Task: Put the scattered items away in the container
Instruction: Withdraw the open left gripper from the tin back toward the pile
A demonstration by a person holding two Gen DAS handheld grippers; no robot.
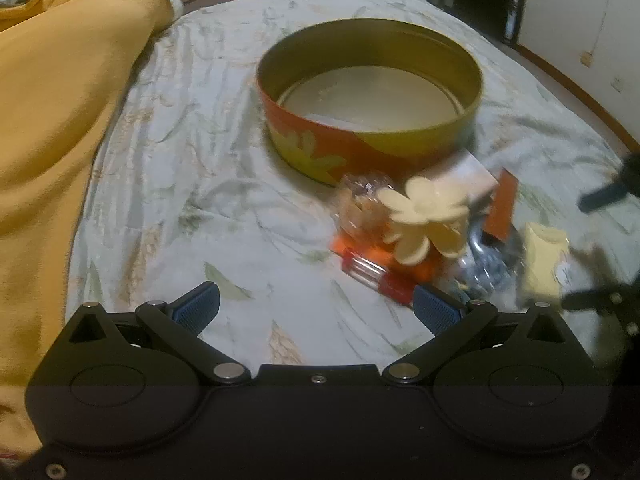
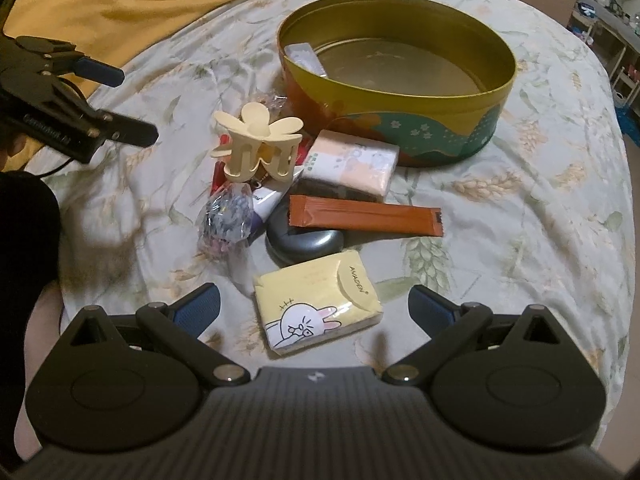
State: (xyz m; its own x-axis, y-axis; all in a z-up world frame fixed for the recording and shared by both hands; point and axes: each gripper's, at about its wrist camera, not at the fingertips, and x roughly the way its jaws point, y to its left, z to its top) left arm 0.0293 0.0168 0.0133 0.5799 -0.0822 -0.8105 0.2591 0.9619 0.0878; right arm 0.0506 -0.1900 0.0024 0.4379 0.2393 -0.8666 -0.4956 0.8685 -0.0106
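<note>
Both claws are released and hold nothing: the left claw (image 1: 316, 304) over bare bedsheet (image 1: 200, 184), the right claw (image 2: 314, 306) straddling the yellow tissue pack (image 2: 316, 304). Two tissue packs lie before the round tin (image 2: 400, 92) on the bed, the pink tissue pack (image 2: 352, 162) beside its wall. One orange sachet (image 2: 366, 220) lies lengthwise left to right; one flower hair clip (image 2: 260, 144) tops the pile.

Both views are dim and warm-toned, lit by soft indoor light from above, with visible grain and blocky compression. The left wrist view is the softer one: motion blur smears the cream flower hair clip (image 1: 426, 216) and the clutter around it, and the right gripper (image 1: 600, 248) at the right edge is a dark streak. The right wrist view is sharper; print on the yellow tissue pack (image 2: 318, 306) is readable. Faint shadows fall on the bedsheet (image 2: 520, 240) toward its near edge. The round tin (image 2: 400, 92) shows a dull sheen inside. Fisheye distortion bends the bed's edges, and the corners darken.
</note>
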